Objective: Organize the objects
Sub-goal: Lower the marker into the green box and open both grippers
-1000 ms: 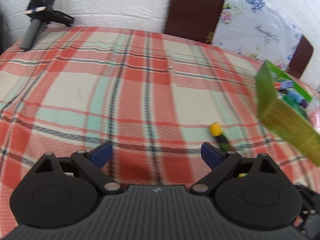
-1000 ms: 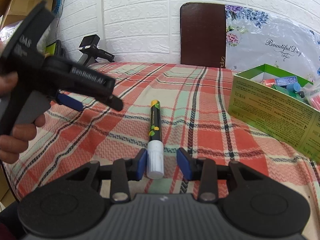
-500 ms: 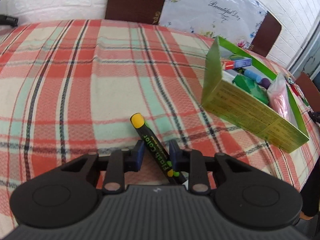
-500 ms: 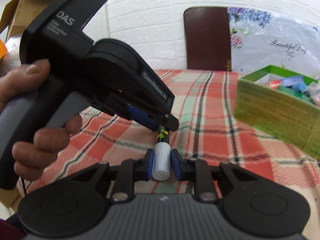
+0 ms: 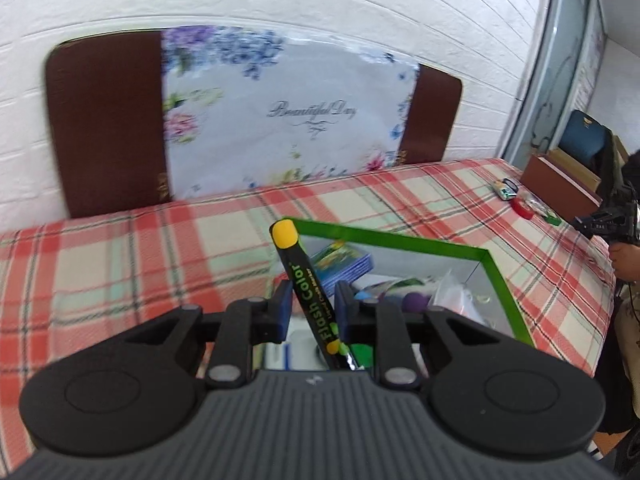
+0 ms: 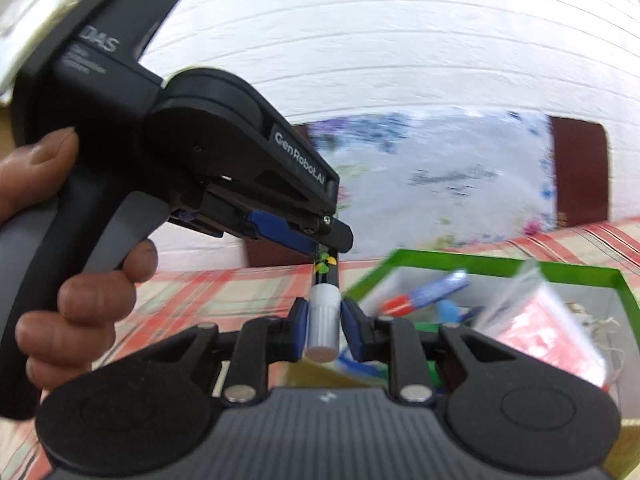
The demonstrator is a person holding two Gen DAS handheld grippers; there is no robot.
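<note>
A black "Flash Color" marker with a yellow end and a white cap is held by both grippers in the air over the open green box. My left gripper is shut on the marker's black barrel. My right gripper is shut on its white cap. The left gripper's body and hand fill the left of the right wrist view. The green box holds pens, a blue booklet, a plastic bag and other small items.
The table has a red and green plaid cloth. Brown chair backs with a floral cover stand against the white brick wall. Small items and a brown box lie at the far right edge.
Both grippers lifted the marker off the cloth and carried it to the right, over the green box. The left gripper closed on the barrel a second ago; the right tightened on the cap.
</note>
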